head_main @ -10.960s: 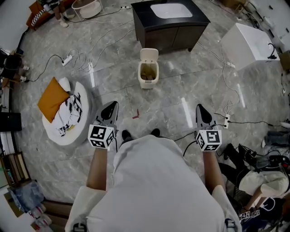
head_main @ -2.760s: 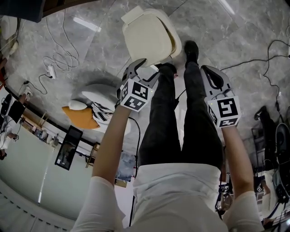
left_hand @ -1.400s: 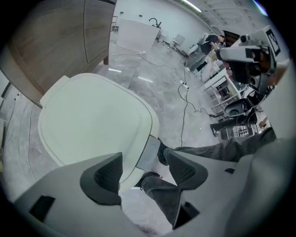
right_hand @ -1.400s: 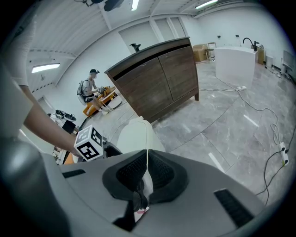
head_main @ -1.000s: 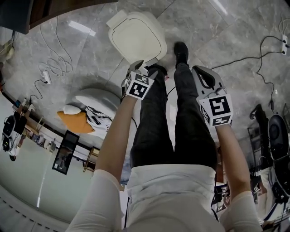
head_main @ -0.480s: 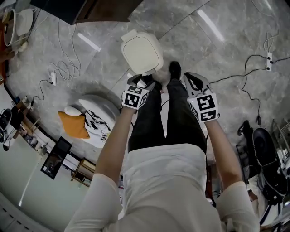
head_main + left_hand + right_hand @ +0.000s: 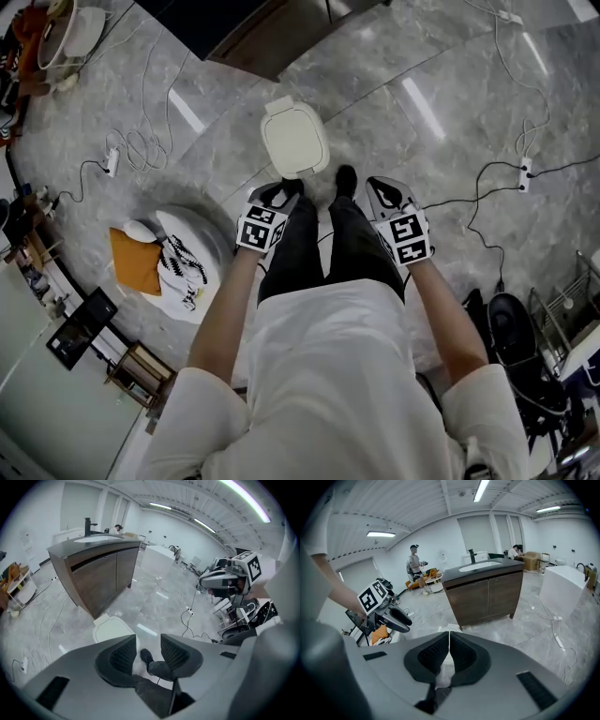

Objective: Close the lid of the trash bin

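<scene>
The cream trash bin (image 7: 294, 139) stands on the marble floor with its lid down flat, just beyond the person's shoes. My left gripper (image 7: 279, 193) hangs well above the bin's near edge. Its jaws are apart and closing, with nothing between them; only the floor and a shoe show through the gap. In the left gripper view the bin (image 7: 111, 629) lies beyond the left gripper (image 7: 149, 651). My right gripper (image 7: 386, 191) is off to the bin's right and shut on nothing. In the right gripper view the right gripper (image 7: 449, 638) hides nearly all of the bin.
A dark wood cabinet (image 7: 262, 37) with a sink stands behind the bin. Cables and a power strip (image 7: 112, 161) lie on the floor at left, more cables (image 7: 511, 173) at right. A round white cushion (image 7: 192, 239) with an orange pillow sits at left. The person's legs (image 7: 319, 246) are between the grippers.
Both grippers have risen away from the bin as the person straightened up, so the bin looks smaller and farther. The lid has stayed down.
</scene>
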The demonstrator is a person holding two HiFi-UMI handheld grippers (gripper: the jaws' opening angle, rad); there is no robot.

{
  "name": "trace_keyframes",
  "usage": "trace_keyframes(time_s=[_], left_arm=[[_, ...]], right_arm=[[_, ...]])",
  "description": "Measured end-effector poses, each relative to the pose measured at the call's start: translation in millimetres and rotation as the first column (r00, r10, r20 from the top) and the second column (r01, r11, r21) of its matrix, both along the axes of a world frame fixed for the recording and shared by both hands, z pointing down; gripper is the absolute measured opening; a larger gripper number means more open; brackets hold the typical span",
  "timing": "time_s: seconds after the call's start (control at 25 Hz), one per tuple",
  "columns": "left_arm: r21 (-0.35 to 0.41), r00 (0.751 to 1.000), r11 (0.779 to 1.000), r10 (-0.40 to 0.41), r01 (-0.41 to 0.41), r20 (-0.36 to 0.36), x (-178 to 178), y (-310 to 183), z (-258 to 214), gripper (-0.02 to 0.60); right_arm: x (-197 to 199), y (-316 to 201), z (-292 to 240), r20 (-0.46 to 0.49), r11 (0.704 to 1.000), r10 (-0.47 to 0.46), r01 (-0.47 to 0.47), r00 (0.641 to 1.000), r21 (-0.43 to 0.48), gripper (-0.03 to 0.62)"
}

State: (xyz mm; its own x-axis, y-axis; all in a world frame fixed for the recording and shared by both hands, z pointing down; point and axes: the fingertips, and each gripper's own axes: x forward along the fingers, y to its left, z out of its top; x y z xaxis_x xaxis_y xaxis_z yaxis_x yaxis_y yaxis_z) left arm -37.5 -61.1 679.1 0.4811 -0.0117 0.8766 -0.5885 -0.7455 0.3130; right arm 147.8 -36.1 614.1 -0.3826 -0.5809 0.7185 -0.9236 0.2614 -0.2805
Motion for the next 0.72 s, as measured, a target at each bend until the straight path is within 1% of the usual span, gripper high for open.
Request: trace_keyframes(time_s=[0.16,0.32,0.4,0.52,0.64,0.72], left_arm=[[0.052,0.999,0.998,-0.029,0.031,-0.031,-9,7,-32,0.12],[0.128,0.996,0.989,-0.064,0.073,-0.068,-25,13,-68,0.063],[0.175,0.992,0.98,-0.081,0.096,-0.093,-35,15,-87,0.048],[0.243,0.986,0.961,-0.102,0.133,-0.135,-53,19,-112,0.035],[0.286,0.978,0.944,-0.121,0.166,-0.171,-73,27,-132,0.026],[0.309,0.973,0.933,-0.131,0.186,-0.192,-87,34,-144,0.023]], right_arm=[[-7,-3,-20,-0.032,0.997,-0.066,0.067,0.997,0.026,0.029],[-21,-2,-40,-0.061,0.996,-0.072,0.076,0.996,0.056,0.031],[-33,4,-49,-0.084,0.993,-0.082,0.089,0.993,0.077,0.029],[-60,16,-65,-0.123,0.982,-0.145,0.158,0.982,0.099,0.031],[-82,30,-82,-0.154,0.968,-0.205,0.224,0.966,0.113,0.029],[-93,40,-92,-0.162,0.963,-0.217,0.238,0.963,0.125,0.029]])
